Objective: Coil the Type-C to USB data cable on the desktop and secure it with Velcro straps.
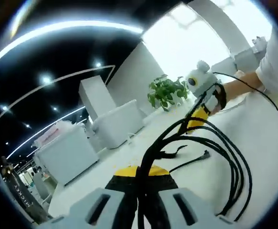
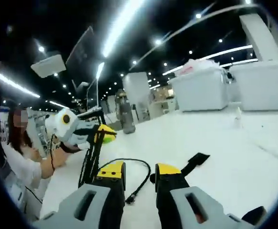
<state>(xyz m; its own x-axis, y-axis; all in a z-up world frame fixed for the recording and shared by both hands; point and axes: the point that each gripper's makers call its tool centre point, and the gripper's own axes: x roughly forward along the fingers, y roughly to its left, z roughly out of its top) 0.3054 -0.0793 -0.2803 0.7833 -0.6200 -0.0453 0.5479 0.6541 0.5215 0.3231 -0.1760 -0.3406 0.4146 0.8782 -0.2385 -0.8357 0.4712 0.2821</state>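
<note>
The black cable [image 1: 210, 143] hangs in several loose loops above the white desk [image 1: 267, 143]. In the left gripper view its strands gather into 1 bundle at 6 o'clock and fan out toward 3 o'clock, where they sag close to the desk. The left gripper [image 1: 141, 183] has its 2 yellow-tipped jaws pressed together on that bundle. A loose end with a plug [image 1: 206, 153] lies on the desk just right of centre, and a black strap [image 1: 169, 153] shows beside the strands near the middle.

At 2 o'clock in the same view the right gripper [image 1: 196, 119] comes in, held by a person's hand [image 1: 241, 83]; the far end of the loops meets its yellow tips, though whether it clamps them I cannot tell. A potted plant [image 1: 166, 93] stands behind it at 1 o'clock.

In the right gripper view the right gripper [image 2: 139, 174] shows its 2 jaws apart, with a gap between the yellow pads. Between them at 6 o'clock the cable [image 2: 139, 179] curves down to a plug on the desk [image 2: 234, 143]. The left gripper [image 2: 98, 135] sits at 9 o'clock with dark strands dropping from it. White bins [image 2: 200, 90] stand at 2 o'clock.
</note>
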